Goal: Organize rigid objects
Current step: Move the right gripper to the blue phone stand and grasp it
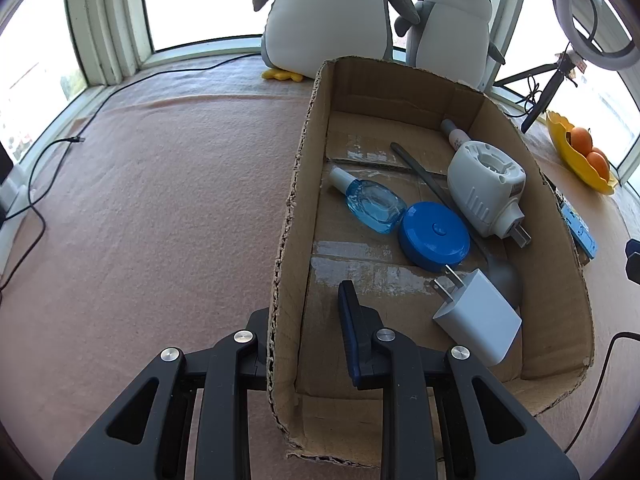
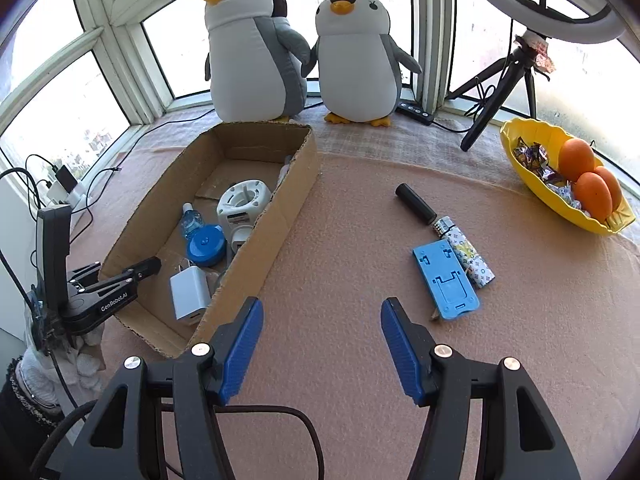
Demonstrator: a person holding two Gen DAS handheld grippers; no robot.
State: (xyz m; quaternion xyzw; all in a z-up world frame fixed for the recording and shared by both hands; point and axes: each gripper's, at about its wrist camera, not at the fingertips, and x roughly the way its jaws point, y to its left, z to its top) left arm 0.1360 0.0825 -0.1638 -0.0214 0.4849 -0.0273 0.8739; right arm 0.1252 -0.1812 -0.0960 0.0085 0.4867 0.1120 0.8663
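The left tongs (image 1: 306, 320) are pinching the near side wall of the open brown cardboard box (image 1: 290, 216), with one finger inside and one outside. The box sits on the pink fuzzy surface (image 1: 160, 200).

Inside the box lie a white square plug charger (image 1: 478, 318), a round flat blue case (image 1: 434, 235), a small clear blue bottle with a white cap (image 1: 370, 198), a big white plug-in gadget (image 1: 486, 184), a long grey spoon (image 1: 448, 204) and a small pink and white tube (image 1: 454, 132).

The right tongs (image 2: 322, 340) are spread apart with nothing between them. They hang over the bare pink surface, beside the box. Just ahead of them, to the right, lie a flat light blue plastic stand (image 2: 446, 276), a patterned lighter (image 2: 468, 256) touching the stand's edge, and a black tube (image 2: 414, 202).

Two stuffed penguins (image 2: 256, 52) stand by the window. A yellow bowl (image 2: 520, 160) holds oranges (image 2: 576, 156) and candy.
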